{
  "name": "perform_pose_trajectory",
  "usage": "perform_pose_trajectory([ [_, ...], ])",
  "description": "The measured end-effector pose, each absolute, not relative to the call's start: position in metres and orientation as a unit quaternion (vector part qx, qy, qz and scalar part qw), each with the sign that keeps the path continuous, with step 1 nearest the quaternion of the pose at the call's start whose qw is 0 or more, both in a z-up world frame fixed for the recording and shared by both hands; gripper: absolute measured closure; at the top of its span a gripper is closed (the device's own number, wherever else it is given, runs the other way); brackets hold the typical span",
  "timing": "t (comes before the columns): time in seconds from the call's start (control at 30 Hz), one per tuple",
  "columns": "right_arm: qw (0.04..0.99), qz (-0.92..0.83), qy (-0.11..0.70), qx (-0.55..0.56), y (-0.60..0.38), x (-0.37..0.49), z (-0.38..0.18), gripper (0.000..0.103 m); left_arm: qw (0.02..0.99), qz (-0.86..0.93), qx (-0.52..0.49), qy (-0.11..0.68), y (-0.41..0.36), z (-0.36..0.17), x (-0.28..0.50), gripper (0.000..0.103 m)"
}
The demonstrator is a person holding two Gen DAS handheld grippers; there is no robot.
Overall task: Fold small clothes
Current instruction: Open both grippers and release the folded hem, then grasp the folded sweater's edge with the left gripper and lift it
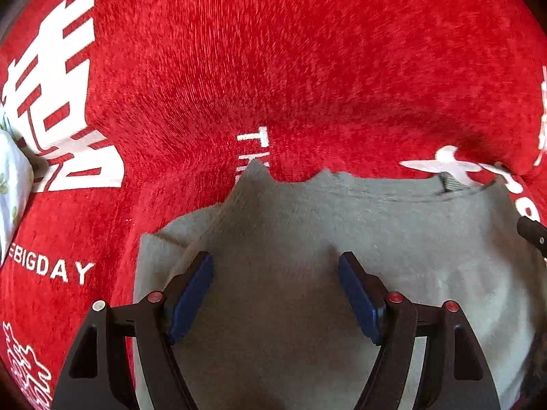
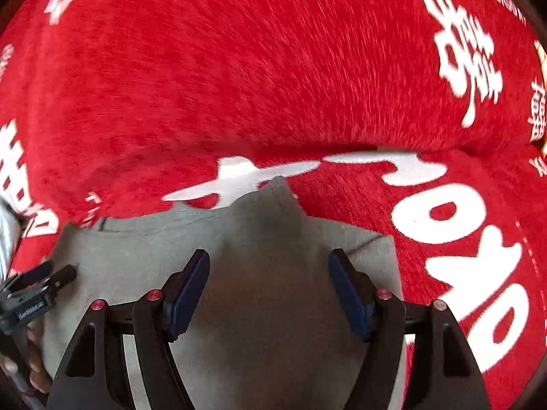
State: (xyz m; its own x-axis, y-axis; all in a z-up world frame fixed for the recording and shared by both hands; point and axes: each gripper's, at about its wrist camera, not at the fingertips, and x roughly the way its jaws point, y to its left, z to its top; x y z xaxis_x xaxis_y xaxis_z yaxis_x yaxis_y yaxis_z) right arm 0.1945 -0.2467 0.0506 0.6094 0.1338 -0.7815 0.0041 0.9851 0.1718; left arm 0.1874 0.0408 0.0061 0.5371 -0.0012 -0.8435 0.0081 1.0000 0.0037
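A small grey fleece garment (image 1: 307,239) lies flat on a red plush cloth (image 1: 273,51) with white lettering. My left gripper (image 1: 276,263) is open and hovers over the garment's left part, jaws wide apart, nothing between them. My right gripper (image 2: 269,259) is open over the garment (image 2: 266,307) near its right side, where a pointed fold sticks up toward the red cloth (image 2: 239,68). The left gripper's tip also shows at the left edge of the right wrist view (image 2: 58,275); the right gripper's tip shows at the right edge of the left wrist view (image 1: 531,232).
A white cloth with green dots (image 1: 10,184) lies at the left edge of the red cloth. The red cloth spreads beyond the garment on all far sides. A hand (image 2: 34,358) holds the left gripper's handle.
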Motion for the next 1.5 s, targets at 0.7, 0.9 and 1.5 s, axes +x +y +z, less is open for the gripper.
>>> perform_pose_trajectory([
  [0.7, 0.902, 0.057, 0.428, 0.028, -0.236, 0.066, 0.044, 0.022, 0.894, -0.017, -0.049, 0.445, 0.078, 0.015, 0.048, 0.026],
  [0.9, 0.901, 0.050, 0.432, -0.005, -0.240, 0.039, 0.027, 0.022, 0.898, -0.020, -0.043, 0.437, 0.092, 0.008, 0.000, 0.026],
  [1.5, 0.898, 0.095, 0.431, -0.009, -0.184, 0.031, 0.040, 0.022, 0.834, -0.083, -0.364, 0.406, 0.163, -0.019, 0.014, 0.027],
])
